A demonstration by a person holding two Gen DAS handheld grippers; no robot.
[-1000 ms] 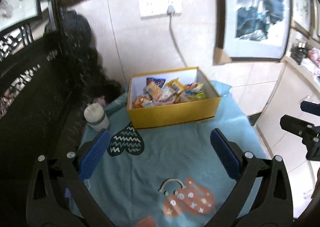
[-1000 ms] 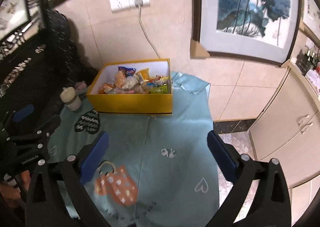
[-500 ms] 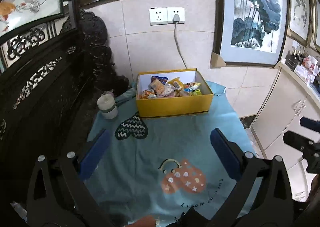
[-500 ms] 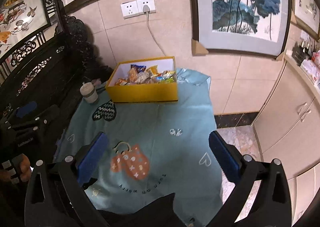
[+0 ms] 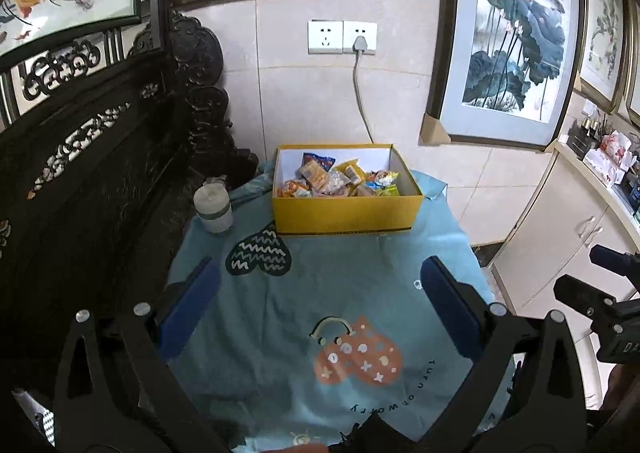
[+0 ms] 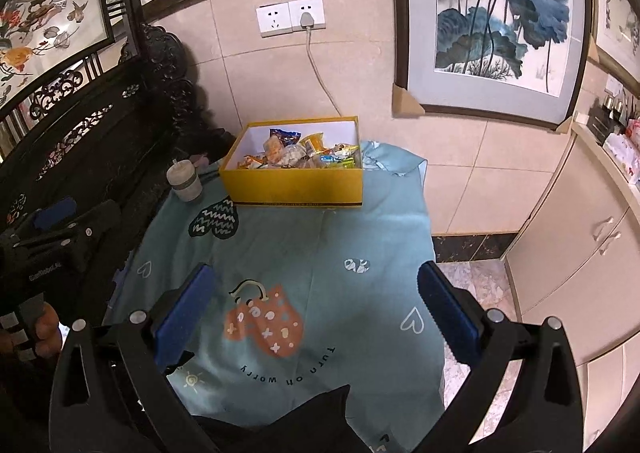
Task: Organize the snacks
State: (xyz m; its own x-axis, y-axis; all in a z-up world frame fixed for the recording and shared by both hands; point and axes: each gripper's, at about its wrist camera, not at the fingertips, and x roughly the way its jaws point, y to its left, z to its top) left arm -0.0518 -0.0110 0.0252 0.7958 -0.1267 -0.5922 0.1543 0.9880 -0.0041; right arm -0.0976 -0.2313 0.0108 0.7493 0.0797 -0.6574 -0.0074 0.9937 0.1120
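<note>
A yellow box (image 5: 346, 213) stands at the far end of a table with a teal printed cloth (image 5: 320, 285). It also shows in the right wrist view (image 6: 294, 185). Several wrapped snacks (image 5: 336, 181) lie piled inside it, and show in the right wrist view too (image 6: 300, 153). My left gripper (image 5: 320, 301) is open and empty, held well back from the box over the near part of the cloth. My right gripper (image 6: 316, 301) is open and empty, also well back and to the right. Each gripper shows in the other's view, the right (image 5: 600, 301) and the left (image 6: 60, 225).
A pale cup (image 5: 213, 209) stands left of the box, near a dark carved wooden bench (image 5: 100, 173). A tiled wall with a socket and cable (image 5: 358, 53) is behind the box. White cabinets (image 6: 580, 253) stand to the right, across a gap of floor.
Both grippers have drawn back and up from the box, so it looks smaller and farther away. Both stay open and empty.
</note>
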